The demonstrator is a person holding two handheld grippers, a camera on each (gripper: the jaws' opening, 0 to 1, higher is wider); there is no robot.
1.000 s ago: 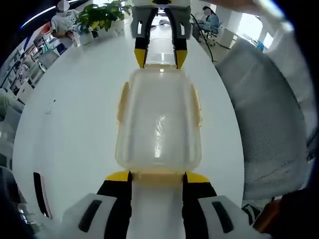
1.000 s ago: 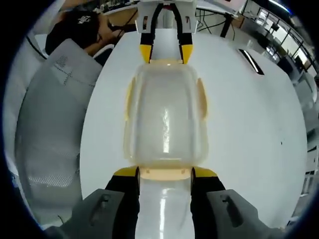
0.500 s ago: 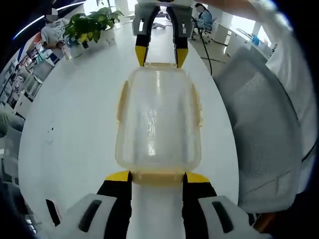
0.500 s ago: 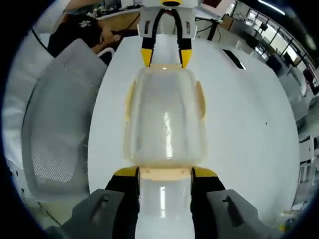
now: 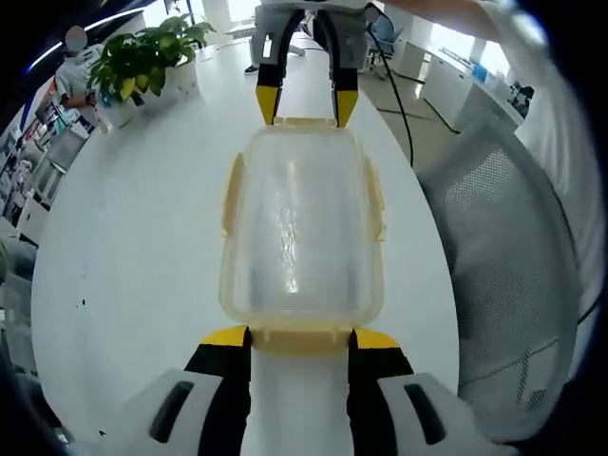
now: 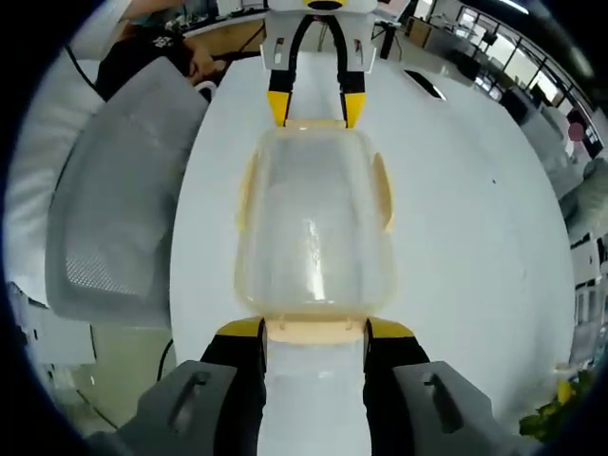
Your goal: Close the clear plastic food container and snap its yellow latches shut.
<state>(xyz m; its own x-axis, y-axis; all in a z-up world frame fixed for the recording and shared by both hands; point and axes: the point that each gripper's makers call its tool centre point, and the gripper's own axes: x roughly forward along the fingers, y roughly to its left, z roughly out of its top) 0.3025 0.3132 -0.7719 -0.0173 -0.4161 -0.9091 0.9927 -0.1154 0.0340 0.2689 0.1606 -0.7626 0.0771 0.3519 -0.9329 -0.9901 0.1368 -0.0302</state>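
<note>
On the left, the left gripper reaches forward with its yellow-tipped black jaws set either side of the pale yellow end latch of the clear plastic food container, tips touching the latch tab; whether they are squeezing it or merely bracketing it I cannot tell. The container looks lifted between the two grippers above the round white table, its lid already seated and the two side latches lying flat against its long walls. A leafy green potted plant stands at the table's far edge, and a grey mesh office chair sits close beside the table. To my eye the box is light and empty, with thin, slightly flexible walls and a glossy, slippery skin, so the safest holds are the stiffer rim and the latch tabs at each short end; pinching the clear walls would probably bow them. Moving right, the right gripper mirrors that pose from the opposite end, held level and pointing straight at its partner, jaws flanking the other end latch in contact with it, grip likewise unclear. Each gripper shows at the top of the other's view, aligned along the container's long axis.
</note>
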